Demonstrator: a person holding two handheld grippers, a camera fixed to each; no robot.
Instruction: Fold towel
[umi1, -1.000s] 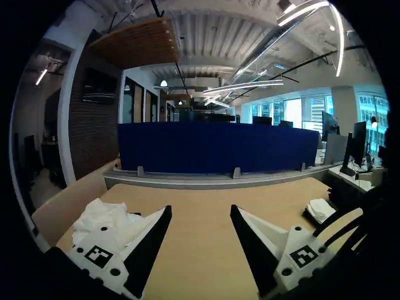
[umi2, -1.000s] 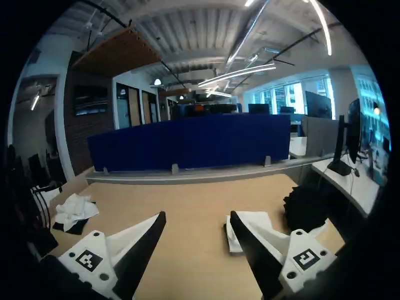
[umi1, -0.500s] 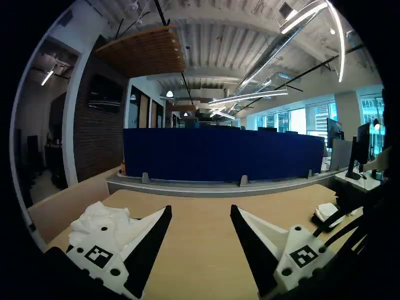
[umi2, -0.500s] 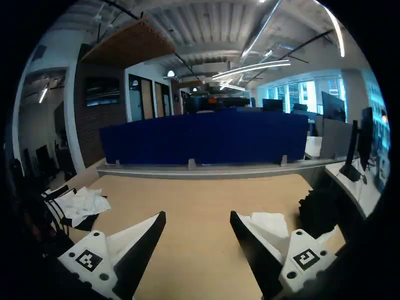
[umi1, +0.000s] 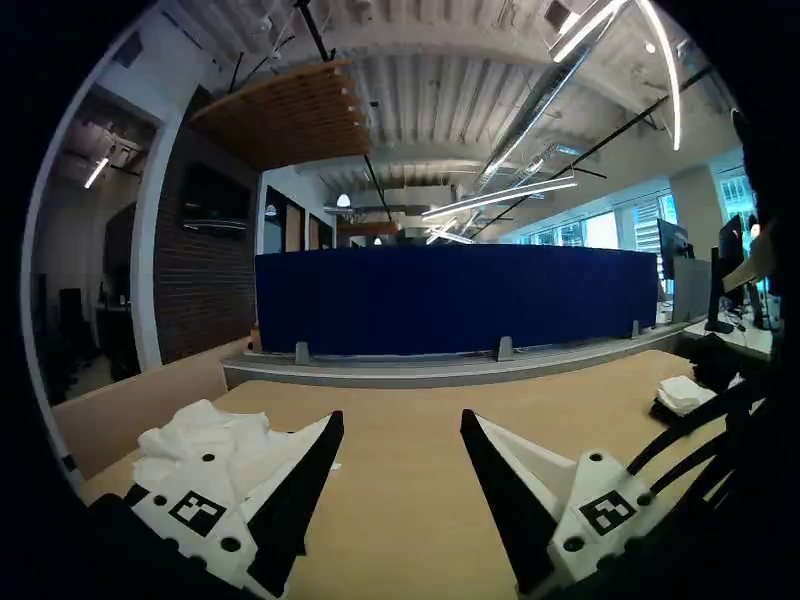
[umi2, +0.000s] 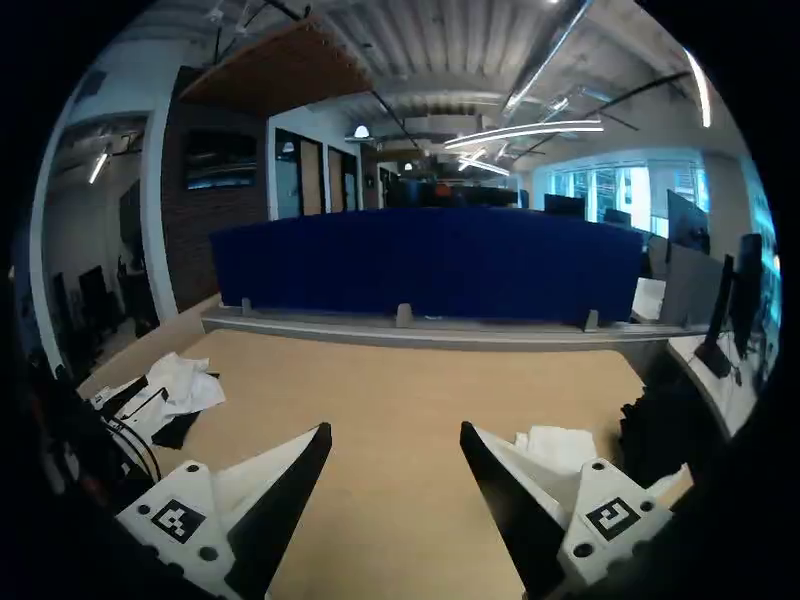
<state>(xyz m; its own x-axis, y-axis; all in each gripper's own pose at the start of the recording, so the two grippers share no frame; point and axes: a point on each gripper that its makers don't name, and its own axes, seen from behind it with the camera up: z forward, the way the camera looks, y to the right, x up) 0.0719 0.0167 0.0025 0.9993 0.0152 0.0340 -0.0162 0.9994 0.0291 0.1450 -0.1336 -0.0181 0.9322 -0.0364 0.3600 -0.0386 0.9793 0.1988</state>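
Note:
A crumpled white towel (umi1: 205, 435) lies on the wooden table (umi1: 420, 400), just behind my left gripper's left finger. My left gripper (umi1: 400, 415) is open and holds nothing. In the right gripper view the same crumpled towel (umi2: 178, 385) lies at the table's left side, with dark cabled hardware beside it. A folded white towel (umi2: 558, 445) sits partly behind the right finger of my right gripper (umi2: 397, 428), which is open and holds nothing. The folded towel (umi1: 685, 392) also appears far right in the left gripper view, on something dark.
A blue divider panel (umi2: 430, 262) on a grey rail closes off the table's far edge. A black bulky object (umi2: 665, 420) sits at the right edge by the folded towel. Monitors (umi2: 745, 290) stand on the neighbouring desk. Bare wood (umi2: 400, 400) lies between the towels.
Both grippers stayed open. The left gripper view sank closer to the table and the crumpled towel. In the right gripper view the folded towel slid rightward behind the right finger.

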